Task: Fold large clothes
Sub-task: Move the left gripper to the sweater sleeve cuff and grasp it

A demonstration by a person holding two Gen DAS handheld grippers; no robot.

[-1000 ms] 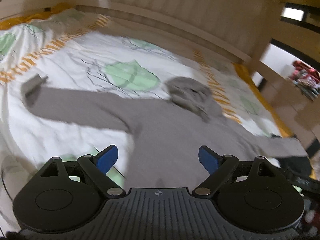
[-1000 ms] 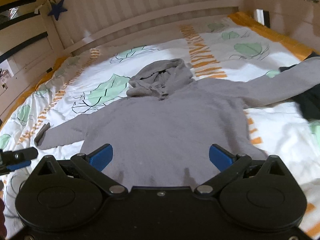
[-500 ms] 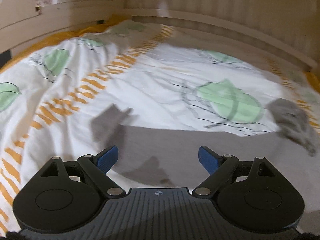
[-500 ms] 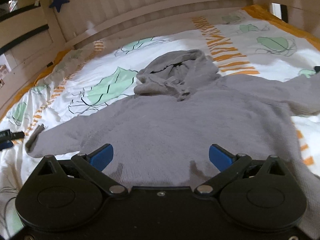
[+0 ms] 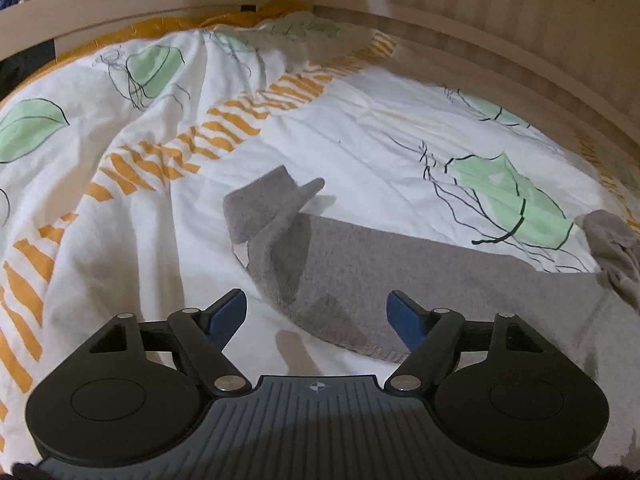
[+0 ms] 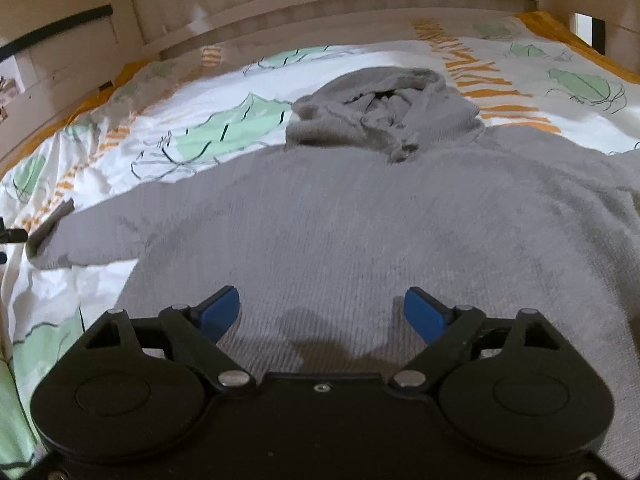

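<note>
A grey hooded sweater [image 6: 360,216] lies spread flat on the bed, hood [image 6: 380,108] at the far end. Its left sleeve [image 5: 380,268] runs out over the sheet, with the cuff [image 5: 268,208] curled up at the end. My left gripper [image 5: 318,316] hovers just above the sleeve's near edge close to the cuff; its jaws are closing, and the blue pads touch no cloth. My right gripper [image 6: 322,310] hangs low over the sweater's lower body, jaws closing too, with only flat cloth below them. The right sleeve runs out of view.
The white bedsheet [image 5: 360,132] with green leaves and orange stripes covers the bed. A pale wooden bed rail [image 6: 320,12] runs along the far side, and another wooden rail [image 5: 120,12] bounds the left end. The left gripper's tip [image 6: 10,236] shows at the right wrist view's left edge.
The left gripper swung left from the sweater's body to the sleeve cuff and came down close to it. The right gripper dropped nearer the body. Both pairs of jaws narrowed a little.
</note>
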